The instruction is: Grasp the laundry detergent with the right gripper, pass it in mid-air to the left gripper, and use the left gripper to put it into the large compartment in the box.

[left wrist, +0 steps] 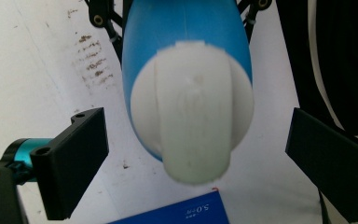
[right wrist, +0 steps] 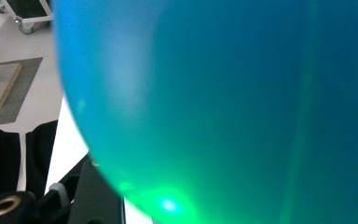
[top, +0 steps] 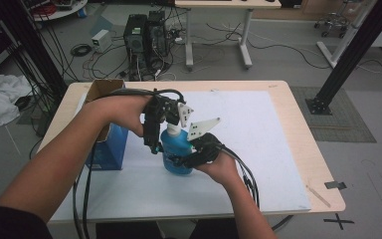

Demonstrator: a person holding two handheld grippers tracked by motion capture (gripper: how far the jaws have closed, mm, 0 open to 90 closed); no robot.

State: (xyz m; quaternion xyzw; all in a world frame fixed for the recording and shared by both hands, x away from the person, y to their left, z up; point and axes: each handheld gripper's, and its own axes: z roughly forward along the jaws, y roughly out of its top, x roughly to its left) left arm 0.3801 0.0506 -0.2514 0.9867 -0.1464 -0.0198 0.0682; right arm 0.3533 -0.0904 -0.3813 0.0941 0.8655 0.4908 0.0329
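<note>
1. Blue plastic bottle with a white cap [top: 176, 157] stands upright near the middle of the white mat on the light wooden table [top: 303, 144], just right of an open blue cardboard box [top: 108, 144].
2. Left hand-held gripper [left wrist: 196, 154] hangs over the bottle from above, its jaws spread wide on either side of the white cap [left wrist: 193, 112], touching neither side.
3. Right hand-held gripper [top: 199, 154] is pressed against the lower body of the bottle from the right; its own view is blue plastic at very close range, and I cannot tell whether its jaws are clamped or merely resting there.
4. The step in hand looks like taking hold of the cap while the body is steadied.
5. To do it well, centre the left jaws on the cap's widest part and close squarely.
6. The right side should brace low and firm, since a smooth rounded bottle may slip or tip.
</note>
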